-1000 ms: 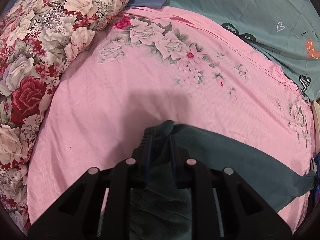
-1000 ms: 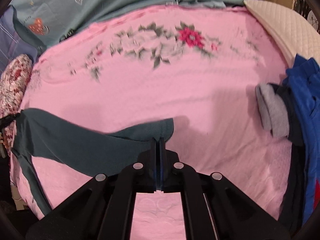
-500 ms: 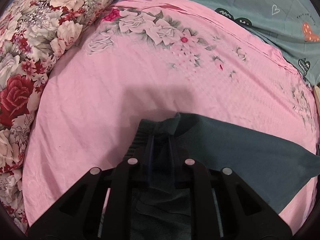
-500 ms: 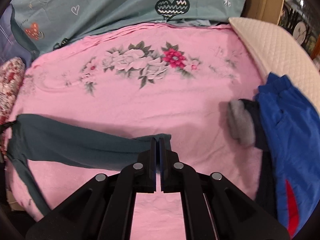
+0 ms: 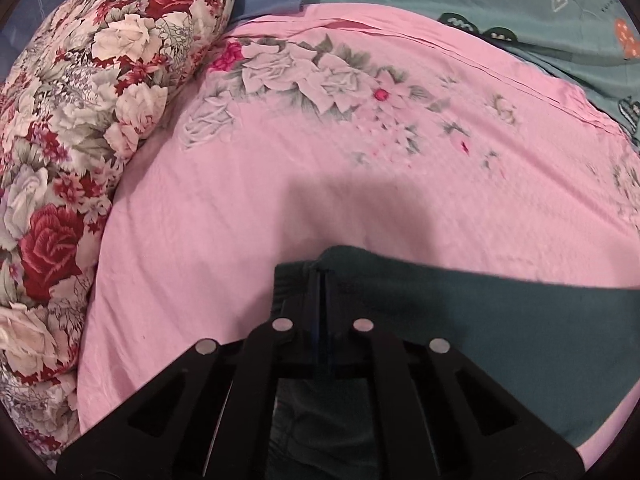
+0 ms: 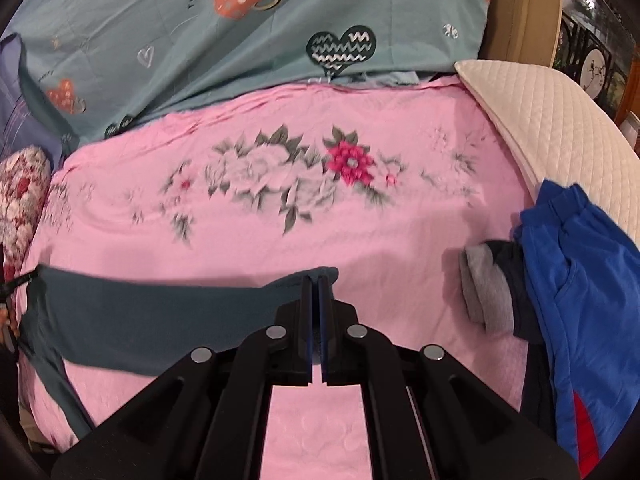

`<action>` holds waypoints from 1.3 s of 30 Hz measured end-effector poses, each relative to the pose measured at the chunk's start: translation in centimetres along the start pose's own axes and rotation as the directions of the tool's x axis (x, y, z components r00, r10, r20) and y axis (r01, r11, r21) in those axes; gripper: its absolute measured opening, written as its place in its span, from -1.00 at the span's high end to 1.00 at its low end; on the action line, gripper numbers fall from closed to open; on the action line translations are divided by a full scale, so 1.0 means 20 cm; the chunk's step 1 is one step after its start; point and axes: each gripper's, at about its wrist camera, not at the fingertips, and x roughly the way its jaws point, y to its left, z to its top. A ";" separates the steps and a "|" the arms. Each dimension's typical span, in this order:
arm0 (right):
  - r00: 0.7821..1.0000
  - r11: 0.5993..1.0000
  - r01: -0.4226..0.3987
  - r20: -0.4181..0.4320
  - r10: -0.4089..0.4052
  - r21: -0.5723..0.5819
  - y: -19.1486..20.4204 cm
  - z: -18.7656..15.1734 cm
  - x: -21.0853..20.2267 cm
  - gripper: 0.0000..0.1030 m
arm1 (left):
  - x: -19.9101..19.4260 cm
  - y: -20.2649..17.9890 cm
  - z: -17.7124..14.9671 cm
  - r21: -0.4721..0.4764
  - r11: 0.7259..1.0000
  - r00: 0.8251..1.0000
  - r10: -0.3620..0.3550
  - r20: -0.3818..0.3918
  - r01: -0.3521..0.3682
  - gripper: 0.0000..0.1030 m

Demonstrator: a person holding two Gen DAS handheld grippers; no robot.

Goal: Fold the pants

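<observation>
Dark teal pants (image 5: pixel 480 320) lie stretched across the pink flowered sheet (image 5: pixel 280 168). My left gripper (image 5: pixel 322 274) is at their left end, its jaws closing narrowly on the fabric corner, with the cloth pinched between the pads. In the right wrist view the same pants (image 6: pixel 160 312) run as a long band to the left. My right gripper (image 6: pixel 315 280) is shut on their right end, which is lifted a little off the sheet (image 6: pixel 280 236). The cloth under both gripper bodies is hidden.
A large rose-print pillow (image 5: pixel 72 128) borders the bed's left side. A teal heart-print blanket (image 6: pixel 240 40) lies at the back. On the right are a blue garment (image 6: pixel 580 280), a grey rolled cloth (image 6: pixel 484 292) and a white quilted pad (image 6: pixel 540 112).
The left jaws have narrowed onto the pants' fabric. My right gripper has risen with its end of the pants, so the band hangs straighter and more of the bed shows.
</observation>
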 end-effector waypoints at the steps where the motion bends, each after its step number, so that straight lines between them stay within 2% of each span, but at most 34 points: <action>1: 1.000 1.000 0.005 -0.006 -0.005 0.006 0.00 0.05 0.03 0.96 | 0.01 0.00 0.02 -0.004 1.000 1.000 0.008 -0.001 -0.008 0.96; 3: 0.998 0.999 0.041 -0.040 -0.040 0.019 0.00 0.17 0.16 0.96 | 0.04 -0.03 0.04 0.006 1.000 1.000 0.026 -0.007 -0.026 0.96; 5: 0.991 0.996 0.079 -0.113 -0.075 0.034 -0.01 0.26 0.35 0.96 | 0.05 -0.06 0.04 0.020 0.999 0.999 0.046 -0.006 -0.046 0.96; 8: 0.953 0.984 0.175 -0.247 -0.176 -0.024 -0.02 0.30 0.68 0.89 | 0.04 -0.06 0.01 0.009 0.999 0.999 0.046 0.001 -0.046 0.94; 10: 0.929 0.964 0.259 -0.257 -0.266 -0.061 -0.03 0.29 0.78 0.58 | 0.01 -0.02 -0.01 -0.016 1.000 1.000 0.019 0.000 -0.019 0.92; 11: 0.933 0.963 0.267 -0.239 -0.270 -0.043 -0.06 0.29 0.79 0.28 | 0.00 -0.01 -0.02 -0.022 1.000 1.000 0.008 0.000 -0.008 0.91; 12: 0.941 0.965 0.263 -0.218 -0.259 -0.011 -0.09 0.29 0.77 0.19 | -0.03 0.01 -0.04 -0.028 1.000 1.000 -0.007 0.000 0.007 0.90; 14: 0.953 0.974 0.225 -0.215 -0.212 0.034 -0.15 0.26 0.73 0.19 | -0.07 0.05 -0.06 -0.038 0.999 1.000 -0.018 -0.001 0.017 0.90; 17: 0.974 0.994 0.075 -0.217 -0.056 0.079 -0.21 0.18 0.64 0.19 | -0.12 0.08 -0.09 -0.059 0.997 0.998 -0.055 0.000 0.055 0.87; 20: 0.971 0.997 -0.056 -0.229 0.069 0.062 -0.21 0.07 0.56 0.19 | -0.16 0.08 -0.14 -0.058 0.994 0.996 -0.090 0.002 0.090 0.82; 23: 0.969 0.995 -0.100 -0.224 0.100 0.010 -0.19 -0.04 0.54 0.19 | -0.17 0.03 -0.21 -0.042 0.994 0.994 -0.104 -0.009 0.104 0.73; 24: 0.969 0.995 -0.096 -0.227 0.091 -0.009 -0.17 -0.07 0.55 0.28 | -0.17 0.02 -0.22 -0.033 0.994 0.994 -0.105 -0.015 0.105 0.73; 26: 0.959 0.995 -0.097 -0.270 0.086 -0.027 -0.13 -0.11 0.61 0.74 | -0.16 -0.01 -0.25 -0.027 0.994 0.994 -0.108 -0.027 0.107 0.69; 27: 0.963 0.995 -0.091 -0.260 0.076 -0.044 -0.11 -0.12 0.60 0.77 | -0.16 -0.01 -0.26 -0.026 0.994 0.994 -0.107 -0.028 0.106 0.69; 28: 0.964 0.993 -0.112 -0.246 0.100 -0.032 -0.09 -0.11 0.59 0.78 | -0.16 -0.02 -0.27 -0.024 0.994 0.994 -0.104 -0.027 0.104 0.69; 31: 0.964 0.973 -0.231 -0.135 0.230 0.008 -0.03 -0.03 0.37 0.79 | -0.16 -0.04 -0.29 -0.009 0.996 0.996 -0.087 -0.015 0.087 0.66; 34: 0.976 0.982 -0.188 -0.112 0.188 0.019 -0.04 0.04 0.22 0.79 | -0.14 -0.06 -0.30 0.002 0.997 0.997 -0.076 -0.014 0.076 0.64; 36: 0.980 0.992 -0.099 -0.165 0.111 0.078 -0.10 0.05 0.23 0.79 | -0.13 -0.07 -0.30 0.004 0.997 0.997 -0.072 -0.009 0.072 0.62; 39: 0.964 0.994 0.011 -0.266 0.018 0.107 -0.18 -0.02 0.35 0.69 | -0.14 -0.07 -0.30 0.000 0.997 0.997 -0.079 -0.001 0.079 0.57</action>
